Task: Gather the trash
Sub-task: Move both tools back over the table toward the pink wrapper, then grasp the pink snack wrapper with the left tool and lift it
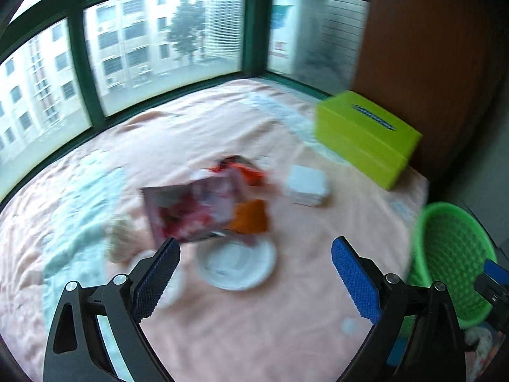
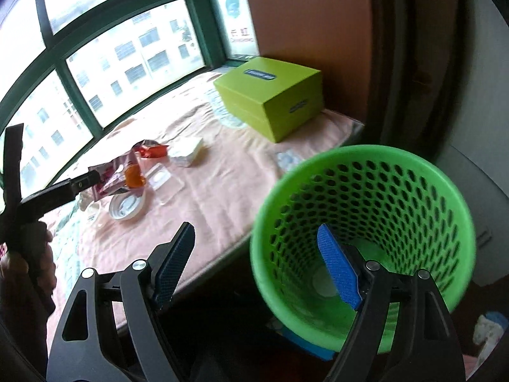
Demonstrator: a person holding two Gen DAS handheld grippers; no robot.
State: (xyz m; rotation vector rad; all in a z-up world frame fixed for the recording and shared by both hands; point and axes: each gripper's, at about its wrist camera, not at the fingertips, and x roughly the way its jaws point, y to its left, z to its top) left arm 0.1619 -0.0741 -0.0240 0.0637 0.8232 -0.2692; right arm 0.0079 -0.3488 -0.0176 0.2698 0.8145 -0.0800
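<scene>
Trash lies on a peach cloth: a pink-red snack wrapper (image 1: 194, 210), an orange packet (image 1: 249, 218), a white round lid (image 1: 237, 264) and a white tissue pack (image 1: 307, 184). My left gripper (image 1: 254, 270) hangs open over the lid with nothing between its fingers. In the right wrist view the left gripper (image 2: 92, 176) reaches toward the wrapper (image 2: 108, 178), held by a hand (image 2: 31, 254). My right gripper (image 2: 257, 264) is open at the green mesh basket (image 2: 366, 172); one finger is inside the rim, the other outside, and neither presses on it. Something pale lies at the basket's bottom.
A lime green box (image 2: 270, 95) stands at the back right by a brown wall. A clear plastic tray (image 2: 162, 181) lies near the lid. Green-framed windows run along the far edge. The basket (image 1: 451, 264) sits past the cloth's right edge, over a blue object (image 2: 305, 343).
</scene>
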